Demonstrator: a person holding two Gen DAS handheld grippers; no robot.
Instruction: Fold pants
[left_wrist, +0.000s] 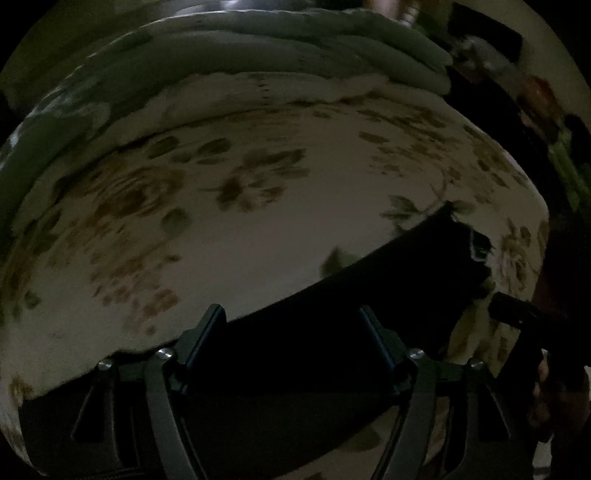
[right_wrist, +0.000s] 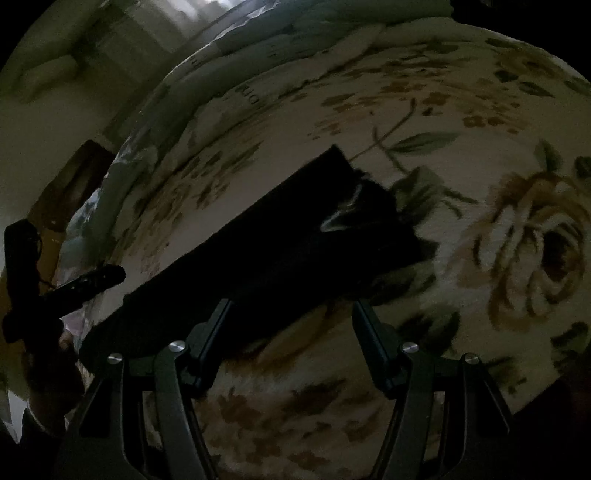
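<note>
The black pants (left_wrist: 388, 280) lie flat on the floral bedspread (left_wrist: 221, 229) as a long dark strip. In the left wrist view they run from the bottom left to the middle right, with a ragged end at the right. My left gripper (left_wrist: 293, 314) is open just above the strip, its jaws wide apart. In the right wrist view the pants (right_wrist: 295, 251) run diagonally from the lower left to the centre. My right gripper (right_wrist: 290, 308) is open at the strip's near edge. The other gripper shows at the edge of each view: the right gripper (left_wrist: 517, 314) and the left gripper (right_wrist: 88, 282).
A folded pale green quilt (left_wrist: 277, 55) lies along the far side of the bed. Dark furniture (right_wrist: 70, 184) stands beyond the bed's left edge in the right wrist view. The light is very dim.
</note>
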